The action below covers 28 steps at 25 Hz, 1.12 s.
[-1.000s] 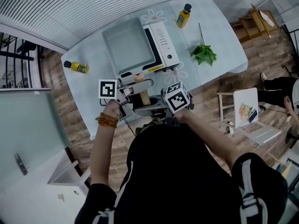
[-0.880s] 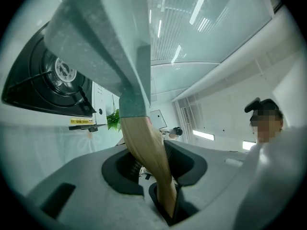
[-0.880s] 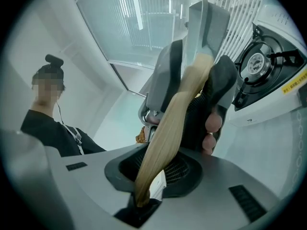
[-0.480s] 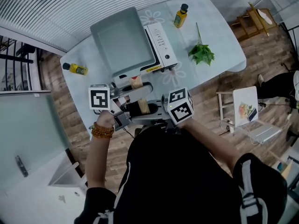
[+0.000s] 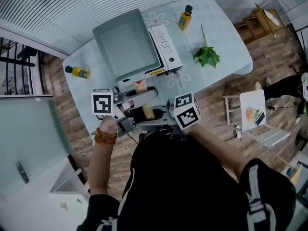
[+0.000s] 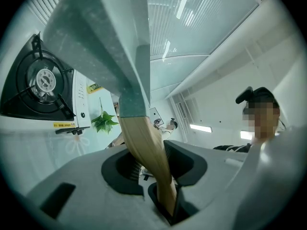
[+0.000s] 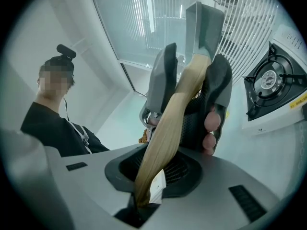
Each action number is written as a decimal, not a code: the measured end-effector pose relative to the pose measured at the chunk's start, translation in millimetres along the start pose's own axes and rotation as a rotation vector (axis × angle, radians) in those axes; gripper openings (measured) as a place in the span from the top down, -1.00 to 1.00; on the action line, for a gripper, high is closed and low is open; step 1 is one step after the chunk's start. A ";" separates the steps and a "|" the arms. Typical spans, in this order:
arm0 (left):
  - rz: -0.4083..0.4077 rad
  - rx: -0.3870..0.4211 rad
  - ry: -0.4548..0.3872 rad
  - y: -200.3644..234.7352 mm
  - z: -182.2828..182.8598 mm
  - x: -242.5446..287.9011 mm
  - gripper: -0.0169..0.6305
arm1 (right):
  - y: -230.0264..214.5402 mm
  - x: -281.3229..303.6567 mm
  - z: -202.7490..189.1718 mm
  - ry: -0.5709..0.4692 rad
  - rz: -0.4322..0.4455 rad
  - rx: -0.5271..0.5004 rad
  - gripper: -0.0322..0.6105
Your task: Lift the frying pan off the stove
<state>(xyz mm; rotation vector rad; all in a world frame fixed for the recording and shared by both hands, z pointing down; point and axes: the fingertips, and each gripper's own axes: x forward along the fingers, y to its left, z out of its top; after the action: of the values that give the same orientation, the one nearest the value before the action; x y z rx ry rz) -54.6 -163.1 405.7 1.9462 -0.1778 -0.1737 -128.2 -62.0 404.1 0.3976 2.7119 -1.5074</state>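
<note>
The square grey frying pan (image 5: 126,43) hangs above the white single-burner stove (image 5: 168,46), its base clear of the bare burner (image 6: 44,80). Its wooden handle (image 5: 141,86) runs back toward me. My left gripper (image 5: 131,114) is shut on the handle (image 6: 146,150), which passes down between the jaws. My right gripper (image 5: 161,115) is shut on the same handle (image 7: 165,133) farther back, just behind the left gripper. In the right gripper view the pan (image 7: 205,20) rises above the handle, and the stove (image 7: 274,83) lies at the right.
A pale blue table (image 5: 226,37) carries the stove, a yellow oil bottle (image 5: 184,17) at the far side, another (image 5: 78,71) at the left, and a green leafy sprig (image 5: 207,56) at the right. A white stool (image 5: 252,110) stands on the wooden floor to the right.
The pan has risen from the stove and shifted left, looking larger in the head view. Both grippers drew back toward me with the handle. Little has moved in the last half second.
</note>
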 end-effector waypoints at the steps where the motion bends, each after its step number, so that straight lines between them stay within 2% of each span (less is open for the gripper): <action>1: -0.001 0.002 0.001 -1.0 0.2 0.3 0.52 | 0.7 0.0 0.4 -0.002 0.000 -0.003 0.70; 28: -0.006 0.033 0.023 -12.7 1.4 3.0 0.52 | 11.9 0.1 5.4 -0.035 0.019 -0.044 0.67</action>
<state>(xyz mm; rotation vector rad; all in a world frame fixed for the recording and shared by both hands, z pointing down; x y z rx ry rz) -51.5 -160.3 393.3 1.9804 -0.1610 -0.1534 -126.1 -60.4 391.3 0.3914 2.7017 -1.4330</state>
